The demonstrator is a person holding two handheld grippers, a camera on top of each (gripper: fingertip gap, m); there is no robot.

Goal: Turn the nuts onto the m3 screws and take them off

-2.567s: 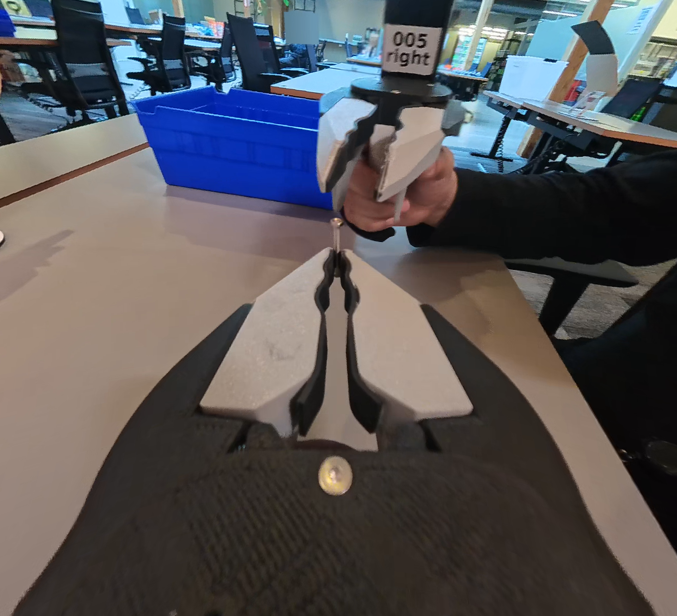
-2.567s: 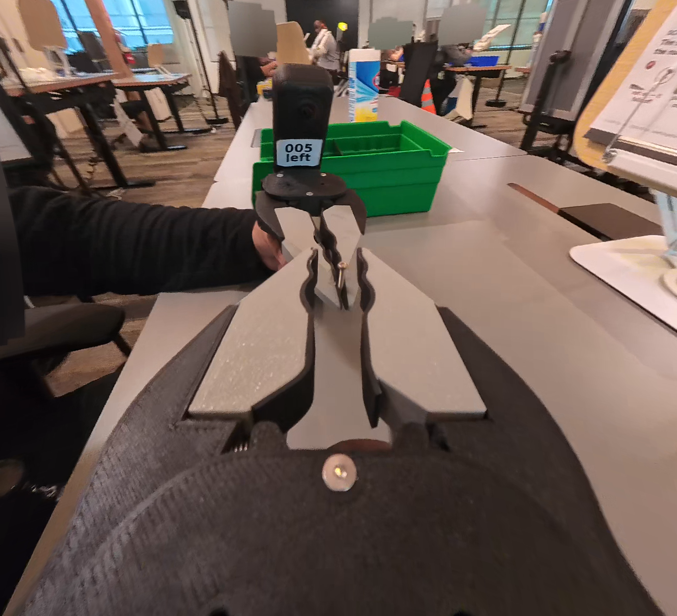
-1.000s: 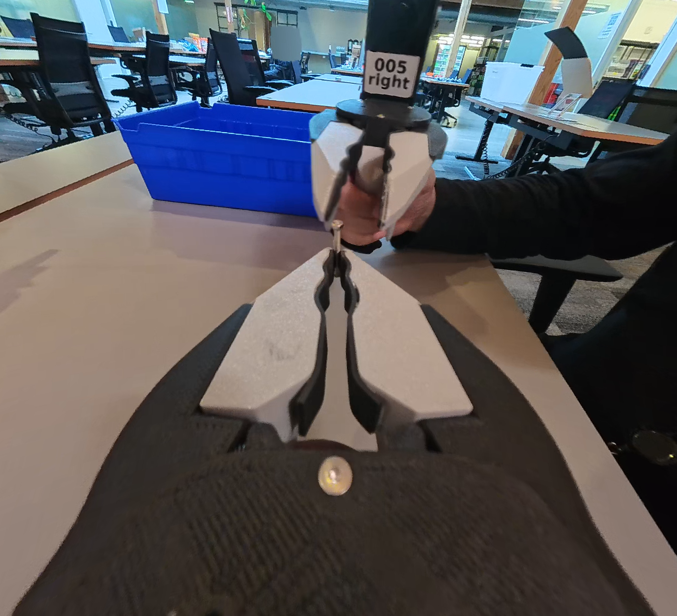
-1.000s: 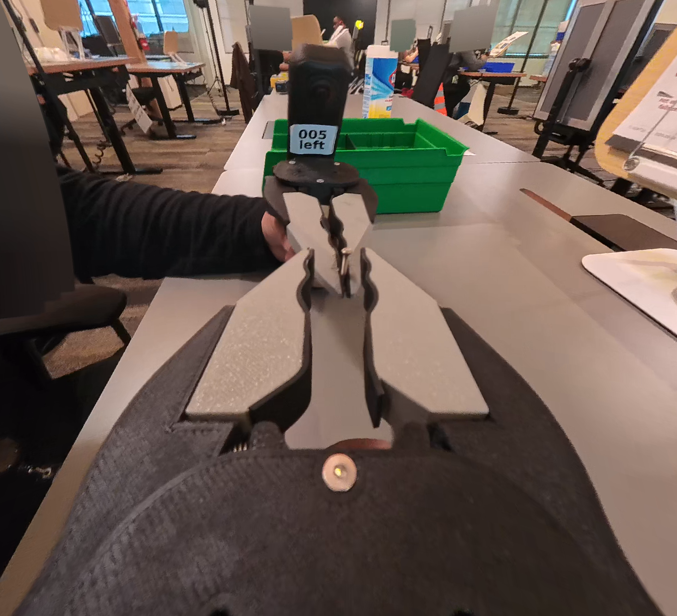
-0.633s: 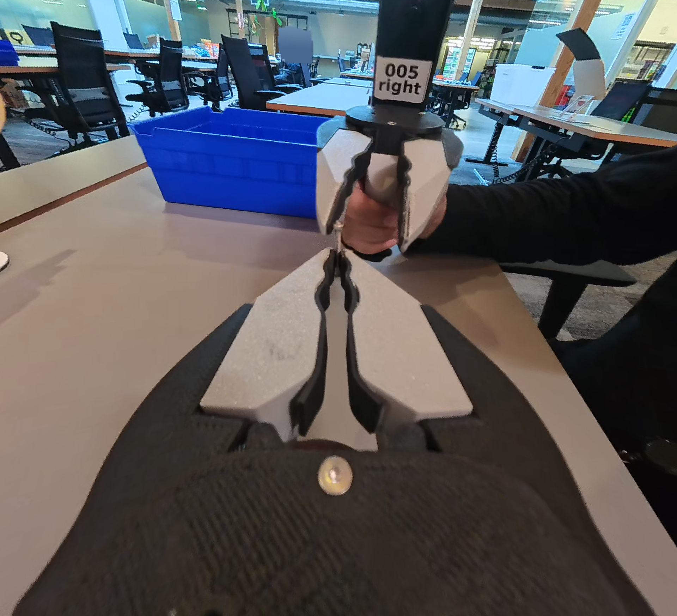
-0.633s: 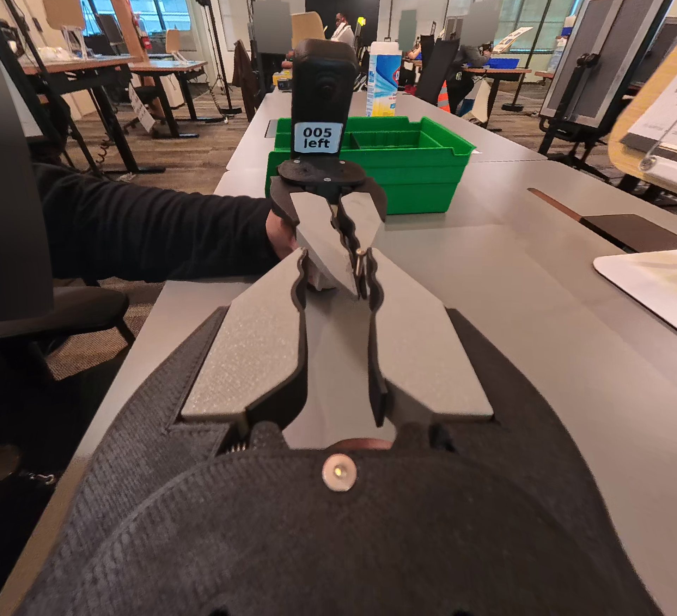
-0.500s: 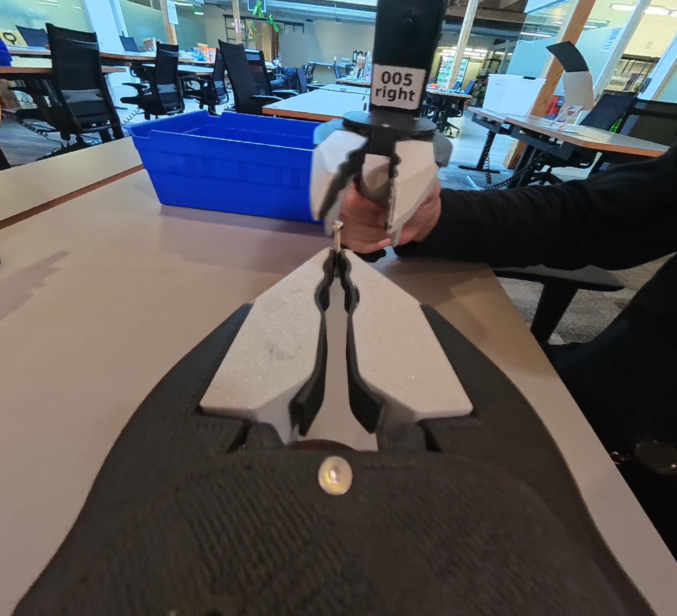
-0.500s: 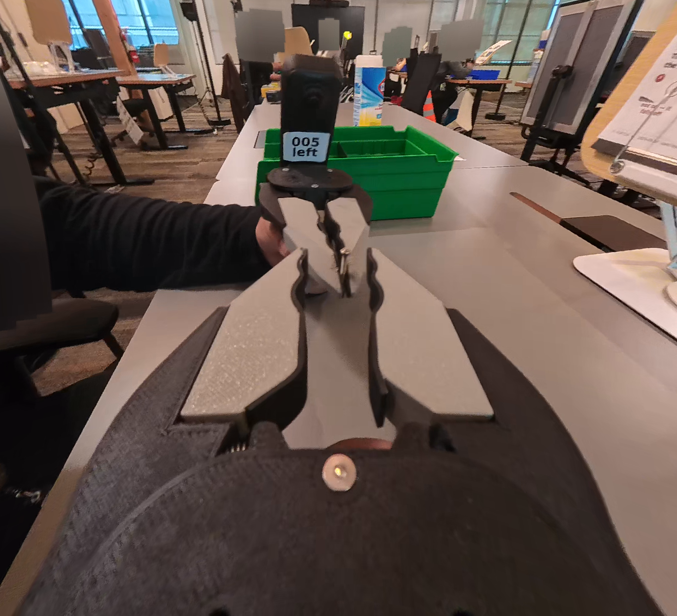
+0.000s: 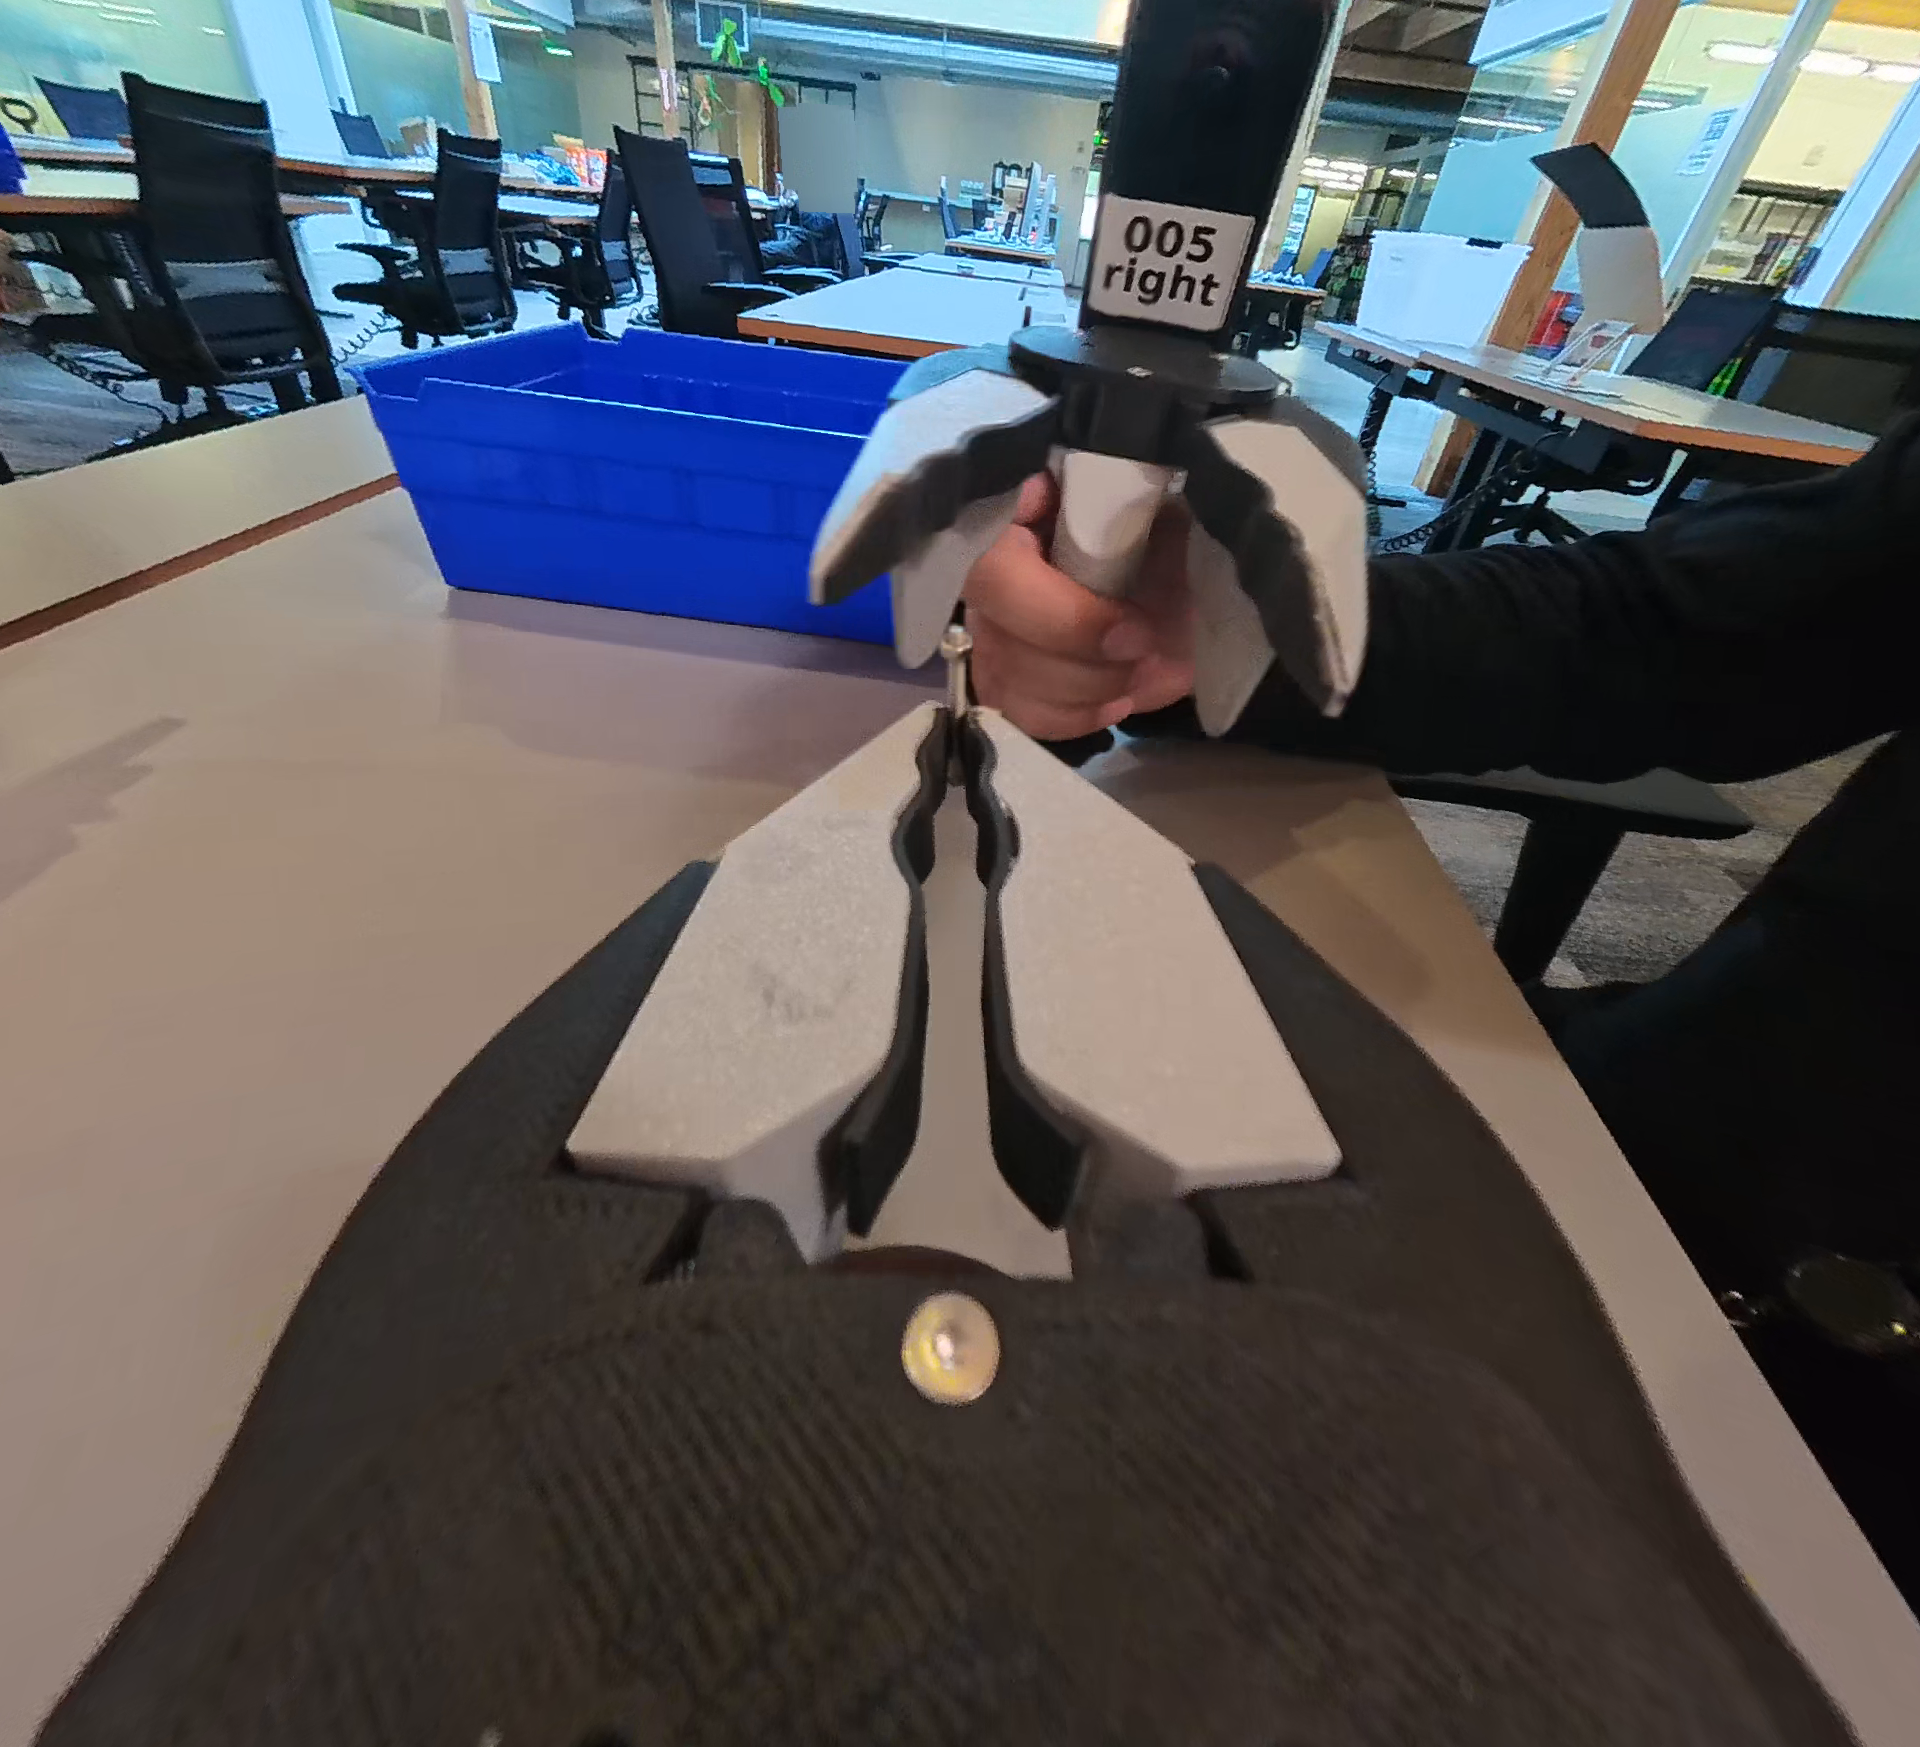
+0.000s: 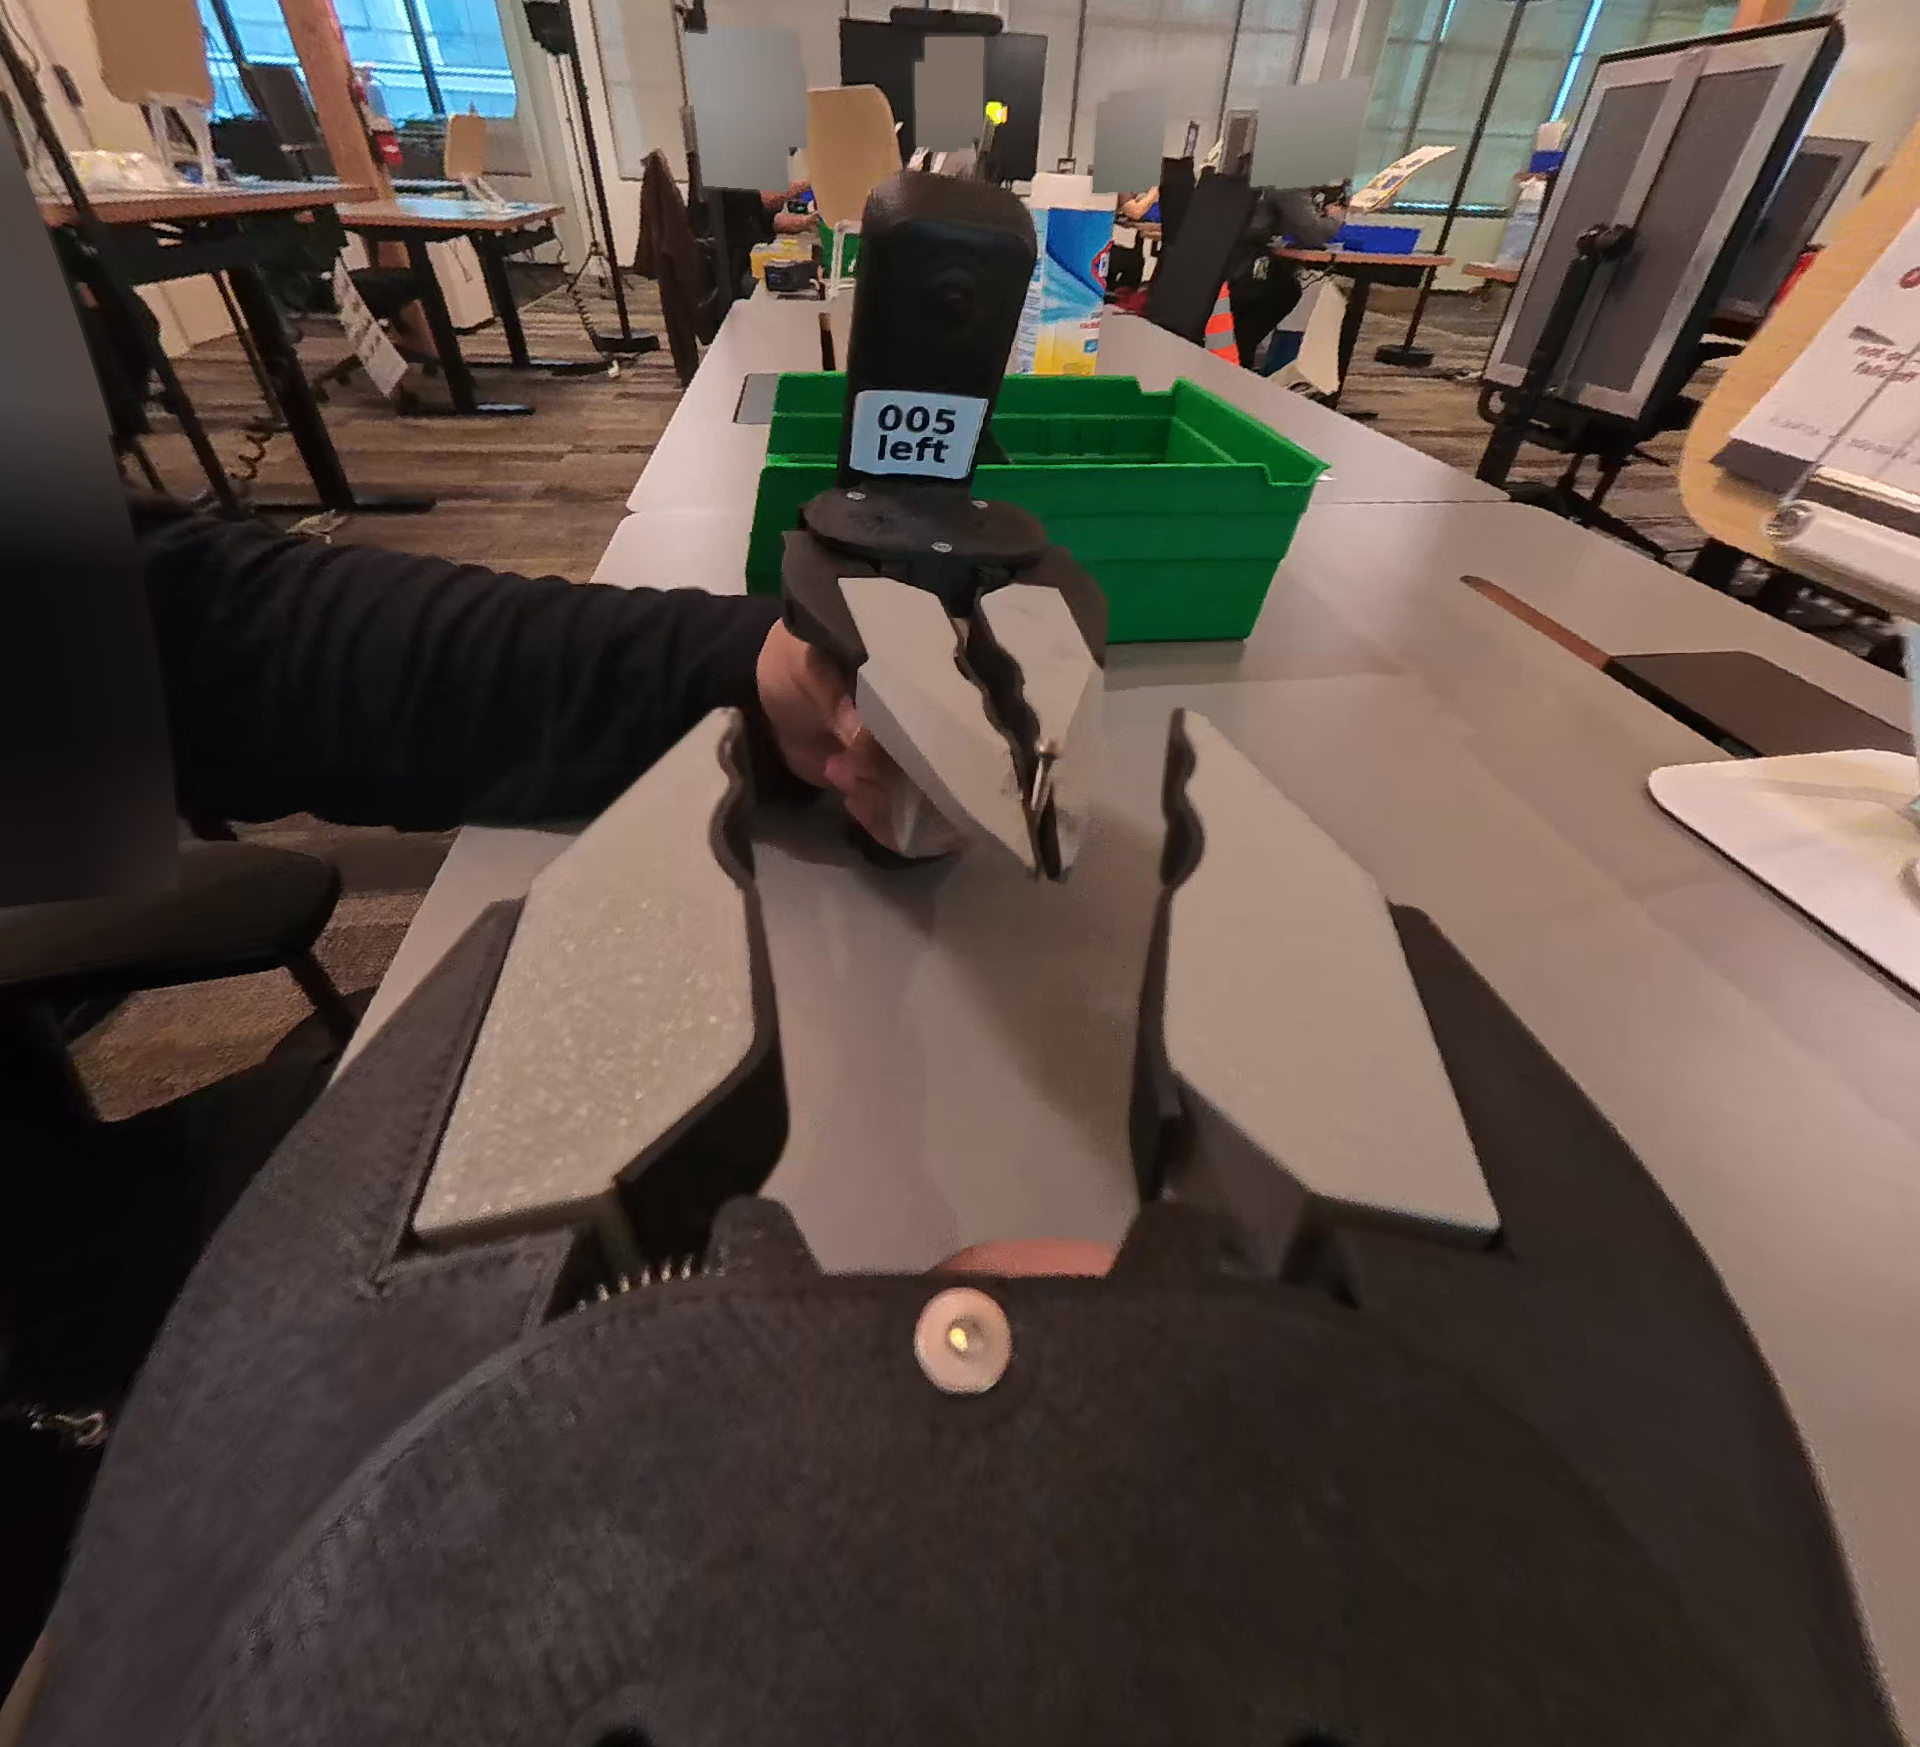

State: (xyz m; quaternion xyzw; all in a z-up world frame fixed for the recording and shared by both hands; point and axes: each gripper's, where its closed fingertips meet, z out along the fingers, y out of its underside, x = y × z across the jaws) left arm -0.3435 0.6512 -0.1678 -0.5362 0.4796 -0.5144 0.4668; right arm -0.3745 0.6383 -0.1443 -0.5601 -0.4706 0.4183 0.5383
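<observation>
While the left gripper (image 9: 958, 747) has its two fingers pinched together on a thin silver screw (image 9: 956, 671), the screw stands upright out of the fingertips, its small head at the top; whether a nut sits on the shank is too small to tell; the right gripper (image 10: 956, 793) faces it with its fingers spread wide apart and nothing between them; the screw is held above the grey table (image 9: 312, 866), close to one of the right gripper's fingertips. The left wrist view alone shows a blue bin (image 9: 644, 492) behind the grippers and the hand (image 9: 1060, 648) around the right handle; the right wrist view alone shows a green bin (image 10: 1143, 492) farther down the table, and there the screw (image 10: 1042, 778) appears as a short glint at the left gripper's tip.
</observation>
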